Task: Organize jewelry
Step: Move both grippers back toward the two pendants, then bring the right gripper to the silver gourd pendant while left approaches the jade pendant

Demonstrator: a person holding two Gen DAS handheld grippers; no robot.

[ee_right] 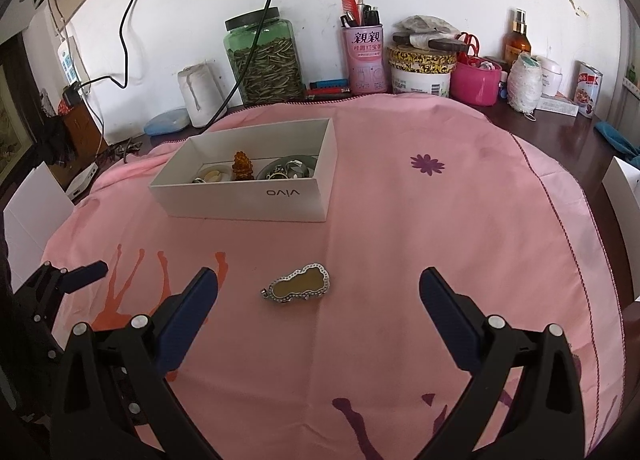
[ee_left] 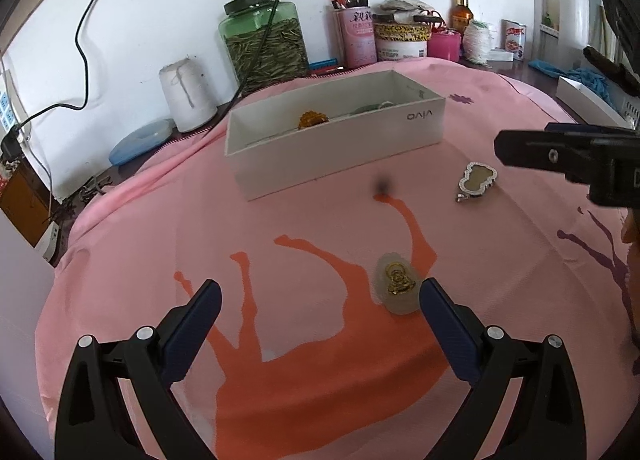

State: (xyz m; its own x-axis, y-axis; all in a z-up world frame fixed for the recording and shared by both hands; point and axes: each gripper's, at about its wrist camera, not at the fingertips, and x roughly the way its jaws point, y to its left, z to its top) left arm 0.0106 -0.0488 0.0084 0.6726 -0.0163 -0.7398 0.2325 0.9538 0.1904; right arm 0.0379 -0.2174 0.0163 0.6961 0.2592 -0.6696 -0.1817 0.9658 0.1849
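White scuffed wall at the back, and a dark worktop [ee_right: 568,132] mostly covered by a pink cloth with orange and purple prints [ee_right: 400,220]. Along the wall sit a green glass jar with a black lid [ee_right: 262,56], a pink tin printed with 親親 [ee_right: 365,60] stuffed with combs and pens, and an amber spray bottle [ee_right: 517,42].

The left tongs [ee_left: 320,300] hang low over the cloth, pointing forward, spread wide and holding nothing. A pale translucent pendant with a gold figure on it [ee_left: 397,287] lies on the cloth just beside the right-hand tip, not gripped.

The right tongs [ee_right: 318,288] are also spread wide and empty, hovering over a gourd-shaped pendant with a sparkly silver rim [ee_right: 299,287], which lies flat on the cloth between the 2 tips, closer to the left one.

Farther back is an open white cardboard box marked "vivo" (upside down from here) [ee_right: 248,202]. Inside it: an amber beaded piece [ee_right: 241,167], some rings and a few pale bits I can't make out.
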